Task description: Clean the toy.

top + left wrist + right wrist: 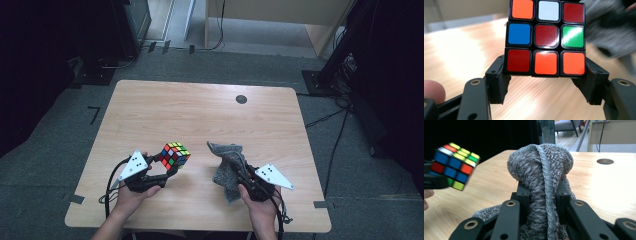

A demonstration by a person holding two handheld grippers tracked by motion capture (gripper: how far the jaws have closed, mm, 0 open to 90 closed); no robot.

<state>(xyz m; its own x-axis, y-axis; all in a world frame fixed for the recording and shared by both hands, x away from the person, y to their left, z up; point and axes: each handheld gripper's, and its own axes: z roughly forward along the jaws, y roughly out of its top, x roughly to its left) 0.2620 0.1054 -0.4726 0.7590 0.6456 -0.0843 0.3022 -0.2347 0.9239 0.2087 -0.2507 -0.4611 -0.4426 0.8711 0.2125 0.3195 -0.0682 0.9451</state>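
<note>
We hold the puzzle cube point(545, 37) in the left claw point(167, 167) by opposite faces — rigid, glossy, likely slippery. Right claw point(541, 195) pinches the grey cloth point(541, 167) — soft, limp.

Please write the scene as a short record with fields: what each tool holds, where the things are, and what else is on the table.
left tool: shut on the Rubik's cube, jaws pressing its two opposite sides
cube position: lifted off the table, near its front left part
cube face toward left tool camera: red centre, orange, white, blue and green stickers around it
right tool: shut on the grey cloth, bunched between the jaws
cloth position: raised, lower end hanging toward the table
other: round dark hole near the far edge
</note>
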